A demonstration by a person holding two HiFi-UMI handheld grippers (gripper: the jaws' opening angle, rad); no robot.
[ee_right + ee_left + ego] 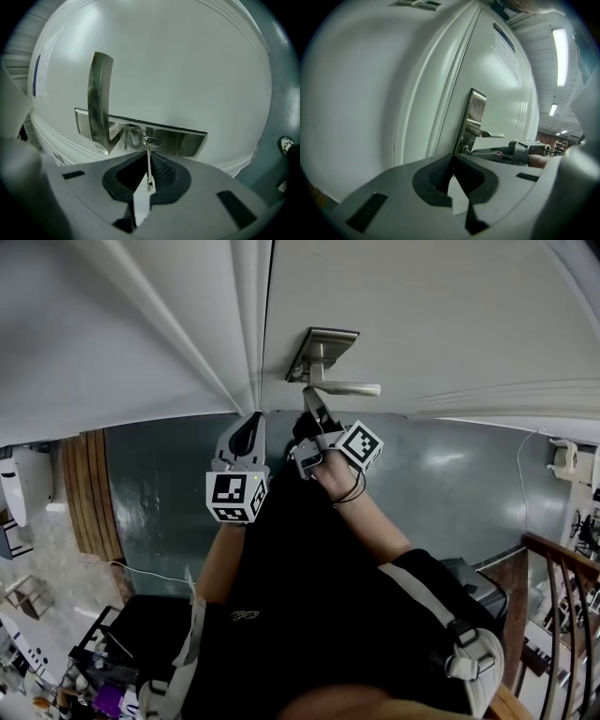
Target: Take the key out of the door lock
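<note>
Key (149, 169) juts straight out from lock (152, 140), pinched by right claw (146, 154).

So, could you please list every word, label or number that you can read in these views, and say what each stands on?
Nothing here can be read.
Notice on the door: print too small and blurred.
Mark on the black shirt: too small.
Marker cubes: square patterns only, no letters.

Office-like hallway: door (422, 324), ceiling striplights (559, 56).
</note>
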